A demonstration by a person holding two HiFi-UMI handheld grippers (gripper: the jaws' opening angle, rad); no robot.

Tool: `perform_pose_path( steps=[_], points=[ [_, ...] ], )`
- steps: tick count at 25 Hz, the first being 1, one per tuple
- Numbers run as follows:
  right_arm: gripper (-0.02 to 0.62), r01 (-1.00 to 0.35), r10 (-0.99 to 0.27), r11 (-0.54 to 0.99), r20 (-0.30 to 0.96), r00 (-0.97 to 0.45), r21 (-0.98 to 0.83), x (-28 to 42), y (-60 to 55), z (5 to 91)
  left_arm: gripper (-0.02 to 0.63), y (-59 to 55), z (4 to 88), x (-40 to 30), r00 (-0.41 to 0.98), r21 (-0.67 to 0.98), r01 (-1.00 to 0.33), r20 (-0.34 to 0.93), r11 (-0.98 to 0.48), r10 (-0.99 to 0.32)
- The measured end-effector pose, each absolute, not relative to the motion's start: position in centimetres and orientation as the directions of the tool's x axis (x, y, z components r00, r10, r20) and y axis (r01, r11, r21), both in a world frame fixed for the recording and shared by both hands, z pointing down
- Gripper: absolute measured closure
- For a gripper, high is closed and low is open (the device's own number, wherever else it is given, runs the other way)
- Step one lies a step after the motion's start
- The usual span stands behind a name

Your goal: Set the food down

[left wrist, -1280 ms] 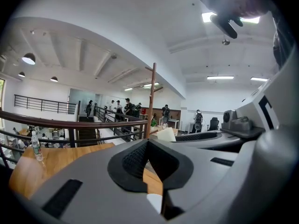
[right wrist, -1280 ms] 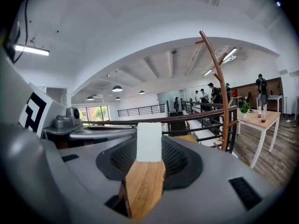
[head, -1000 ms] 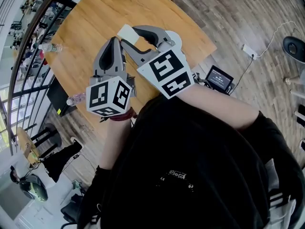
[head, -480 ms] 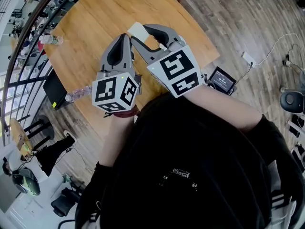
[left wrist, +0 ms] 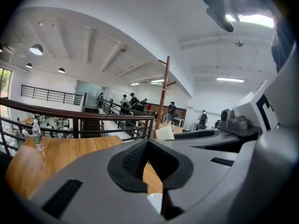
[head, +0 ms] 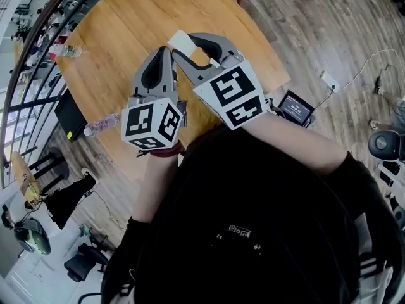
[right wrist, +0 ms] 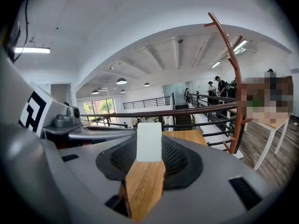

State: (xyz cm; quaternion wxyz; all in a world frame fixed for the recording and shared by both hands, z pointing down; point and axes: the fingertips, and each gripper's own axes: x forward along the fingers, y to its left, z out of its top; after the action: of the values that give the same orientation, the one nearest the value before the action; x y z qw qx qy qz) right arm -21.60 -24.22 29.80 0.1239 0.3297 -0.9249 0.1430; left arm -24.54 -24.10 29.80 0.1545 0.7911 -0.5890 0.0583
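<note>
The step in hand looks to be the bringing of the food to its place, with the setting down itself not yet done. The food [right wrist: 149,141], a pale flat rectangular piece, stands upright between the jaws of the right gripper [right wrist: 149,149]; the jaws are closed against its two sides at a middle width, and it sticks out beyond their tips. In the head view this piece is in the upper middle of the frame, over the round wooden surface [head: 120,18] and a little right of its centre. From these views I cannot tell for sure if its lower edge touches the wood, but I judge that it hangs somewhat above it. The left gripper [head: 166,51] is just beside the right one, at its left in the head view. Its jaws are brought together with nothing between them, and only a thin strip of the wood shows through the gap lower down. A water bottle [head: 64,50] stands near the upper left rim of the surface, well apart from both grippers. The next move calls, in my judgement, for lowering the right gripper slowly until the food rests on the bare wood. Then the jaws should part wide enough to free both sides, and the gripper should draw back straight so that the piece is not dragged or tipped.
</note>
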Motion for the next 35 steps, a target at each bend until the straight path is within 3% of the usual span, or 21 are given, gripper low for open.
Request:
perform_pose_path(
  steps=[8, 35],
  points=[
    [0.428, -0.66, -0.57, 0.722, 0.36, -0.738, -0.209, -19.9, -25.5, 32.4, 0.602, -24.3, 32.3, -22.7, 0.365, 0.208, -0.927, 0.314, -0.311, -0.877],
    [0.428, -0.652, -0.501, 0.703, 0.454, -0.737, -0.283, -19.7, -25.1, 38.7, 0.601, -22.9, 36.9, -22.7, 0.337, 0.194, -0.94, 0.417, -0.279, -0.844]
  ],
)
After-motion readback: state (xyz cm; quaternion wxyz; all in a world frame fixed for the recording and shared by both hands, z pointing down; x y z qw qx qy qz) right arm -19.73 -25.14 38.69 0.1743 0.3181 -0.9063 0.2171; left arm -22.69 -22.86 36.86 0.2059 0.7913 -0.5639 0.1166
